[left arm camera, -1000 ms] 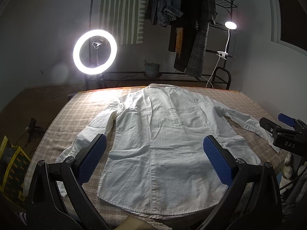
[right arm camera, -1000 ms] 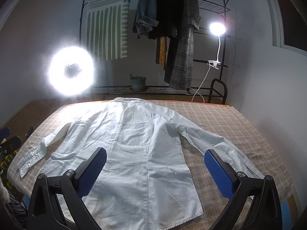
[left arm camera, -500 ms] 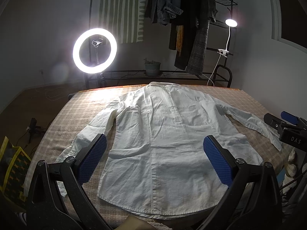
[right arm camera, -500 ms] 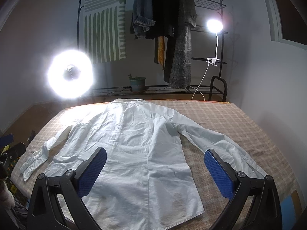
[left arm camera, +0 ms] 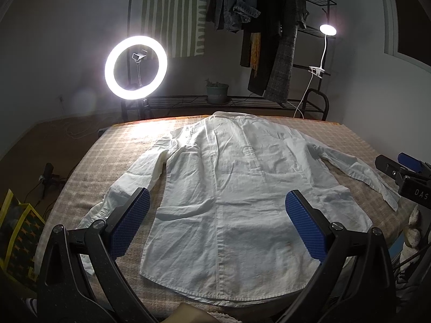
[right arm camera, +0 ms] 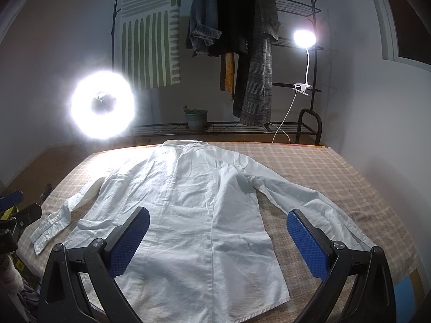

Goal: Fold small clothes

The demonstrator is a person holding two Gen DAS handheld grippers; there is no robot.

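A white long-sleeved shirt (left arm camera: 237,188) (right arm camera: 188,202) lies flat, back up, on the checked table cover, collar at the far edge and hem toward me. Both sleeves are spread outward. My left gripper (left arm camera: 216,215) hovers open above the hem, nothing between its blue pads. My right gripper (right arm camera: 218,232) is open too, above the shirt's right hem area and right sleeve (right arm camera: 309,204). In the left wrist view the right gripper's (left arm camera: 404,171) tip shows at the right edge near the sleeve cuff; in the right wrist view the left gripper's (right arm camera: 16,212) tip shows at the left edge.
The table with its beige checked cover (right arm camera: 309,167) fills the middle. Behind it stand a bright ring light (left arm camera: 136,67), a metal rack with hanging clothes (left arm camera: 269,27), a clip lamp (left arm camera: 327,31) and a potted plant (left arm camera: 216,91). A yellow bag (left arm camera: 18,231) sits at the left.
Both grippers have pulled back and risen slightly, so the shirt sits a little farther away. The shirt itself has not moved.
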